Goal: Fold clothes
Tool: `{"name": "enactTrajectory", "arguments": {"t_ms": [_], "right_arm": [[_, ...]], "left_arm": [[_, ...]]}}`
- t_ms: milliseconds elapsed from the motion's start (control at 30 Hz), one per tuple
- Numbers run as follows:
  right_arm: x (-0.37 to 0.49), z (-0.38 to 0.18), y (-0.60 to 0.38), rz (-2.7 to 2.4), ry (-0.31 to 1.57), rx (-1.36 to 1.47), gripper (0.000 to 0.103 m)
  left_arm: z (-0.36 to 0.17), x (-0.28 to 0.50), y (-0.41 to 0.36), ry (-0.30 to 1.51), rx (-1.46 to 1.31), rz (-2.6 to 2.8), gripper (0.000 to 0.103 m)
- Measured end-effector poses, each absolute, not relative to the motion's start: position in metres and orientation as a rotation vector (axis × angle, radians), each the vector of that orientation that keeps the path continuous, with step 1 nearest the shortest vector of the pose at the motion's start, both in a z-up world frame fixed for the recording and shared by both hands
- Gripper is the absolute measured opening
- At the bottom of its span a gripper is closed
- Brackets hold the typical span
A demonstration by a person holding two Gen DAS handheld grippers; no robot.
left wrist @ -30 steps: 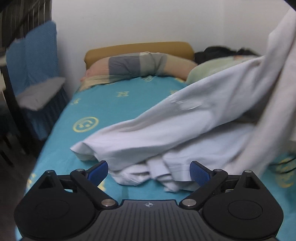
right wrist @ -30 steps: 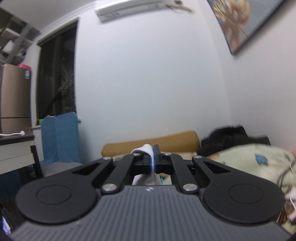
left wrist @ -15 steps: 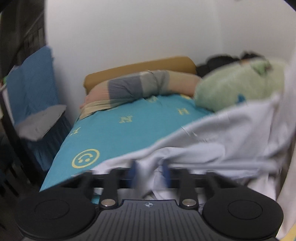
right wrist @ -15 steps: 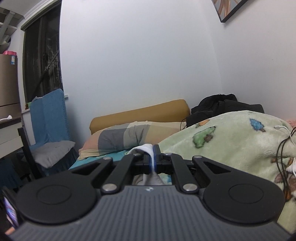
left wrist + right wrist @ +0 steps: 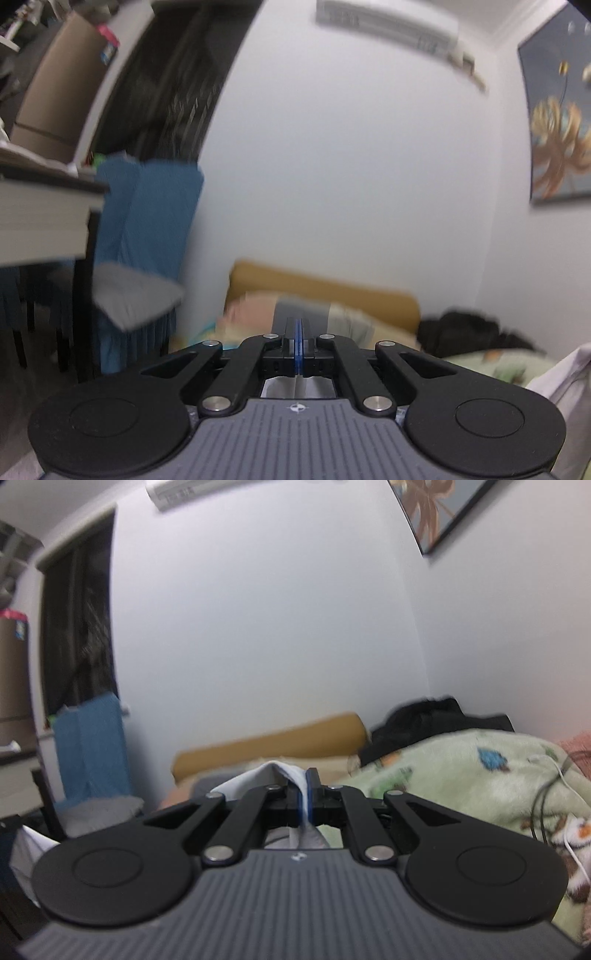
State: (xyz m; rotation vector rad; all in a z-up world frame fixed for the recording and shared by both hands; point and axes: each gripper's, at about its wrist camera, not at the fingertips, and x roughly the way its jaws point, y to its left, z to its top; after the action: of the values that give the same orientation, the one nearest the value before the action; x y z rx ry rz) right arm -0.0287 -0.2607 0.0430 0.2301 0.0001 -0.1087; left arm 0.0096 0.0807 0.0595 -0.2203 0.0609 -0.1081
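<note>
The pale white garment (image 5: 280, 771) is pinched between the fingers of my right gripper (image 5: 304, 805), which is shut on it; cloth bunches over the left finger and hangs below. My left gripper (image 5: 298, 347) is shut with its blue pads together, and pale cloth (image 5: 295, 387) shows just under the jaws. Both grippers are raised and look over the bed toward the far wall. A hanging edge of the garment shows at the right of the left wrist view (image 5: 569, 373) and at the lower left of the right wrist view (image 5: 26, 853).
A tan headboard (image 5: 325, 288) and a striped pillow (image 5: 258, 314) lie ahead. A green fleece blanket (image 5: 461, 775) with cables (image 5: 554, 786) fills the right. A blue-draped chair (image 5: 147, 229) and a desk (image 5: 44, 218) stand at the left. Dark clothes (image 5: 436, 716) lie by the wall.
My left gripper has closed on the garment on the bed and lifted, tilting up toward the wall. My right gripper has stayed shut on the cloth and has risen again.
</note>
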Motion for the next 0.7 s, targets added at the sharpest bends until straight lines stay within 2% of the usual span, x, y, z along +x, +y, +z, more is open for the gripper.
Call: {"name": "enactTrajectory", "arguments": {"t_ms": [200,300,400,567,700], "right_arm": [[-0.081,0.082,-0.259,-0.028,-0.213,0.276,0.006],[-0.088,0.096,-0.268,-0.022,-0.249,0.318,0.006],[-0.061,0.091,-0.280,-0.024,-0.135,0.367,0.006],[0.021,0.041,-0.268,-0.069,0.256,0.205,0.006],[0.063,-0.002,-0.262,-0.161,0.470,0.108,0.007]], "left_arm": [[0.130,-0.064,0.119,-0.217,-0.333,-0.083,0.000],[0.158,-0.077,0.136,-0.280,-0.341,-0.067,0.000],[0.150,-0.055,0.140,-0.185,-0.301,-0.059,0.000],[0.065,0.020,0.123,0.299,-0.228,-0.177,0.002],[0.043,0.026,0.085,0.434,0.004,-0.230,0.008]]}}
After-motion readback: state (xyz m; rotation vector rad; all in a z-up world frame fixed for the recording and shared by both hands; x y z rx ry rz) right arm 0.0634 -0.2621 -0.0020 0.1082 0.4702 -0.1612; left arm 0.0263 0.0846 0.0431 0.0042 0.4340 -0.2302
